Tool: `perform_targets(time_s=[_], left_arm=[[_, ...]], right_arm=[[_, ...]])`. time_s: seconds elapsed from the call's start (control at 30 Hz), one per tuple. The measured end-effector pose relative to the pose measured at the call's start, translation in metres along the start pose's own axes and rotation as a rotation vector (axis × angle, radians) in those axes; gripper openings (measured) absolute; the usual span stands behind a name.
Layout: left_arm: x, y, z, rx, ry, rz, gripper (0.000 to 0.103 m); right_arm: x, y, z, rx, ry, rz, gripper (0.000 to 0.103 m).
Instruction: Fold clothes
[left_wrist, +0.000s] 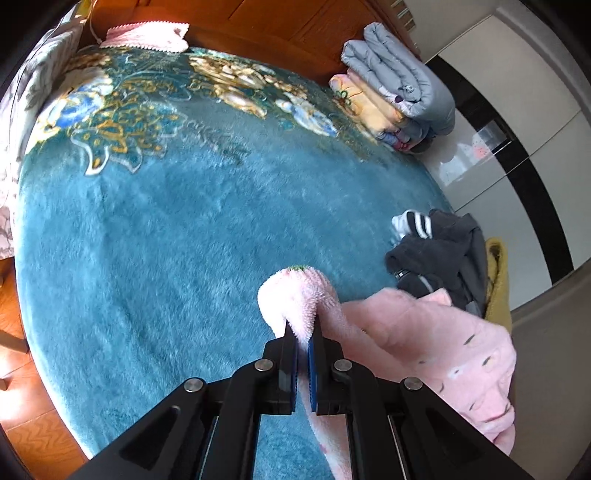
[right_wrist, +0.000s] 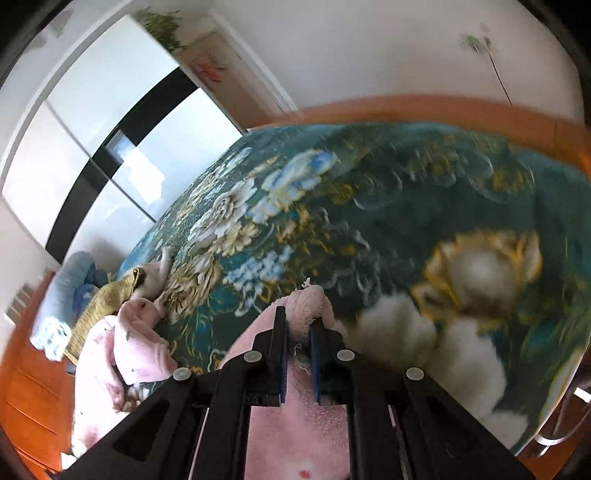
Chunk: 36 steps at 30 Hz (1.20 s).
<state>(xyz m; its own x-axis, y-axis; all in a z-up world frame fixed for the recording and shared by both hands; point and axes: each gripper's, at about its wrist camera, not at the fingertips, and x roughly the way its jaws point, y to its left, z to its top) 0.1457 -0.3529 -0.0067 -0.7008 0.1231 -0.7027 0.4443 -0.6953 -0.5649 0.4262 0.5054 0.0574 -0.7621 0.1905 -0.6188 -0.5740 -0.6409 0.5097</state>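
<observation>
A pink fleece garment (left_wrist: 443, 354) with small dark marks hangs off the right edge of a bed covered by a teal plush blanket (left_wrist: 166, 240). My left gripper (left_wrist: 303, 332) is shut on a folded pink edge of it, held just above the blanket. In the right wrist view my right gripper (right_wrist: 300, 325) is shut on another pink fleece edge (right_wrist: 306, 302); more of the pink garment (right_wrist: 125, 354) bunches at the lower left. That view is blurred by motion.
A pile of dark grey clothes (left_wrist: 439, 254) and a yellow item (left_wrist: 498, 288) lie at the bed's right edge. Folded quilts (left_wrist: 399, 81) are stacked by the wooden headboard (left_wrist: 258, 22). A pink pillow (left_wrist: 147, 35) is at the top. White wardrobe doors (right_wrist: 92, 147) stand beside the bed.
</observation>
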Motion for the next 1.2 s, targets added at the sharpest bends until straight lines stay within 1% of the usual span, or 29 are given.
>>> perform_targets(time_s=[0.07, 0.1, 0.13, 0.17, 0.2, 0.23, 0.27, 0.33, 0.43, 0.5, 0.57, 0.6, 0.63, 0.67, 0.7, 0.77, 0.8, 0.83, 0.9, 0.93, 1.0, 1.03, 1.07, 1.1, 1.13, 1.17, 1.2], left_arm=[[0.003, 0.004, -0.003, -0.01, 0.016, 0.007, 0.004], [0.003, 0.005, -0.004, -0.014, 0.022, 0.008, 0.004], [0.002, 0.006, -0.003, -0.014, 0.023, 0.007, 0.004], [0.001, 0.006, -0.003, -0.013, 0.022, 0.005, 0.004], [0.0, 0.006, -0.002, -0.012, 0.022, 0.002, 0.005], [0.0, 0.006, -0.002, -0.012, 0.021, -0.001, 0.005], [-0.001, 0.006, -0.002, -0.012, 0.02, -0.004, 0.005], [0.001, 0.003, -0.004, -0.004, 0.02, -0.004, 0.005], [0.006, 0.001, -0.006, 0.001, 0.028, 0.002, 0.005], [0.01, -0.002, -0.008, -0.003, 0.04, -0.008, 0.005], [0.009, -0.003, -0.009, 0.006, 0.043, -0.018, 0.005], [0.008, -0.004, -0.009, 0.014, 0.042, -0.022, 0.005], [0.007, -0.006, -0.007, 0.016, 0.042, -0.029, 0.005], [0.007, -0.009, -0.003, 0.009, 0.042, -0.041, 0.005], [0.006, -0.013, 0.001, 0.003, 0.042, -0.053, 0.005], [0.006, -0.021, 0.009, -0.01, 0.043, -0.076, 0.005], [0.003, -0.029, 0.015, -0.008, 0.038, -0.101, 0.005], [-0.004, -0.043, 0.021, 0.009, 0.025, -0.142, 0.005], [-0.031, -0.074, 0.034, 0.082, -0.046, -0.221, 0.005], [-0.047, -0.085, 0.039, 0.117, -0.083, -0.261, 0.005], [-0.075, -0.093, 0.044, 0.169, -0.138, -0.33, 0.005], [-0.084, -0.091, 0.043, 0.191, -0.154, -0.34, 0.005], [-0.088, -0.084, 0.038, 0.214, -0.161, -0.326, 0.005], [-0.086, -0.074, 0.032, 0.231, -0.159, -0.293, 0.005], [-0.083, -0.065, 0.026, 0.247, -0.157, -0.26, 0.005], [-0.075, -0.051, 0.019, 0.255, -0.137, -0.209, 0.005], [-0.058, -0.032, 0.011, 0.236, -0.086, -0.153, 0.005]], right_arm=[[0.017, 0.001, -0.003, -0.032, 0.062, -0.015, 0.014], [0.023, -0.001, -0.006, -0.043, 0.09, -0.02, 0.014], [0.023, -0.004, -0.008, -0.05, 0.095, -0.021, 0.016], [0.019, -0.008, -0.01, -0.05, 0.092, -0.015, 0.02], [0.008, -0.016, -0.013, -0.034, 0.07, 0.005, 0.026], [-0.003, -0.023, -0.016, -0.017, 0.049, 0.023, 0.04], [-0.016, -0.03, -0.021, 0.007, 0.031, 0.038, 0.048], [-0.042, -0.049, -0.037, 0.065, 0.008, 0.077, 0.048], [-0.053, -0.069, -0.065, 0.146, 0.056, 0.158, 0.048], [-0.042, -0.07, -0.078, 0.162, 0.106, 0.163, 0.048], [-0.028, -0.067, -0.084, 0.183, 0.131, 0.153, 0.048], [-0.021, -0.066, -0.086, 0.207, 0.134, 0.156, 0.048], [-0.015, -0.064, -0.086, 0.228, 0.135, 0.16, 0.041], [-0.009, -0.061, -0.083, 0.246, 0.135, 0.161, 0.015], [-0.003, -0.056, -0.078, 0.258, 0.144, 0.158, 0.007], [0.004, -0.04, -0.058, 0.237, 0.146, 0.141, 0.007], [0.003, -0.025, -0.04, 0.201, 0.122, 0.141, 0.007], [0.0, -0.008, -0.022, 0.163, 0.092, 0.147, 0.007], [-0.02, 0.029, 0.014, 0.072, 0.008, 0.179, 0.007], [-0.033, 0.044, 0.025, 0.028, -0.031, 0.185, 0.007], [-0.062, 0.068, 0.042, -0.053, -0.109, 0.205, 0.007], [-0.075, 0.077, 0.047, -0.087, -0.143, 0.211, 0.007], [-0.084, 0.078, 0.047, -0.104, -0.163, 0.206, 0.007], [-0.089, 0.074, 0.044, -0.117, -0.17, 0.192, 0.007], [-0.088, 0.066, 0.037, -0.127, -0.158, 0.167, 0.007], [-0.085, 0.056, 0.029, -0.134, -0.137, 0.137, 0.007], [-0.073, 0.04, 0.017, -0.12, -0.089, 0.095, 0.007]])
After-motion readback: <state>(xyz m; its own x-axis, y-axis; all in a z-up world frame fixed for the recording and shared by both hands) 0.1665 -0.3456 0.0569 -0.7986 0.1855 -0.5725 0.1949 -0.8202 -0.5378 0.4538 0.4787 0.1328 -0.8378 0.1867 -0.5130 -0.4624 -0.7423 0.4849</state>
